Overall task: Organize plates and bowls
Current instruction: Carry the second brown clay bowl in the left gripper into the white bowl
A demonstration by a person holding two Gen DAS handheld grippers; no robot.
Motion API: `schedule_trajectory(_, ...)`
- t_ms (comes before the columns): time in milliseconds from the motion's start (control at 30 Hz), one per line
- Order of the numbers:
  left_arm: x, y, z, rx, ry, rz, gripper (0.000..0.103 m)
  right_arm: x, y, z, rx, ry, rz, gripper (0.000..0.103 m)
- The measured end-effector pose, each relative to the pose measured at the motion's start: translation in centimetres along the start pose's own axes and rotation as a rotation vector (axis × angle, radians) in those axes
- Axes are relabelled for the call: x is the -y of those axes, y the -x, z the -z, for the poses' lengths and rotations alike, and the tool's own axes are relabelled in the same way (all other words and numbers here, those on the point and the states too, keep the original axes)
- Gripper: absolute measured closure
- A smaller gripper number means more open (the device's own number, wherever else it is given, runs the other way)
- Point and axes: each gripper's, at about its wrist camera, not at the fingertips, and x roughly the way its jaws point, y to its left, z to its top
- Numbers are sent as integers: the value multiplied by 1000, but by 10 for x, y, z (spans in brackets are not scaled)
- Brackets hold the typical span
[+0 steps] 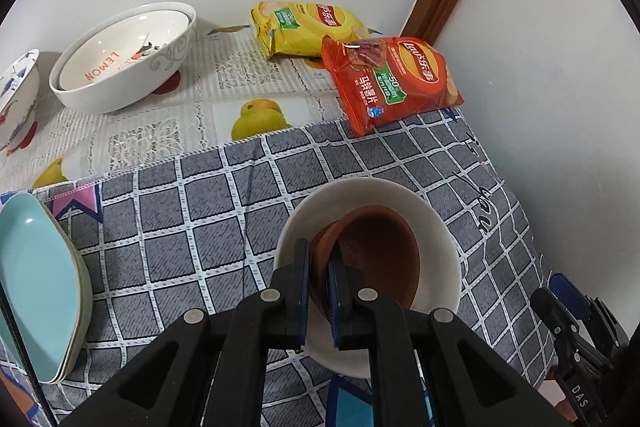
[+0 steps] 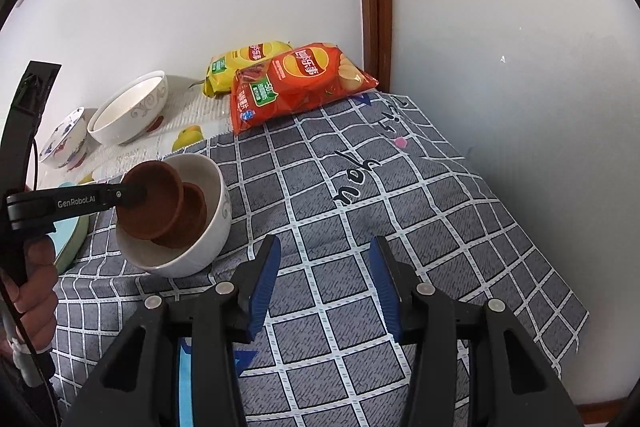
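Observation:
My left gripper is shut on the rim of a small brown bowl, holding it tilted inside a white bowl on the grey checked cloth. In the right wrist view the brown bowl leans in the white bowl, with the left gripper clamped on it. My right gripper is open and empty above the cloth, to the right of the white bowl. Stacked teal plates lie at the left edge.
A large white "LEMON" bowl and a blue-patterned bowl stand at the back left. A yellow chip bag and a red chip bag lie by the wall. A wall borders the table's right side.

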Motion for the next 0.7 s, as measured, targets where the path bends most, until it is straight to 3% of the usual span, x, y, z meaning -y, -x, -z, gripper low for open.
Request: schedule_trajectory(700, 1, -11, 1, -14, 12, -2, 94, 7, 7, 14, -11, -12, -9, 53)
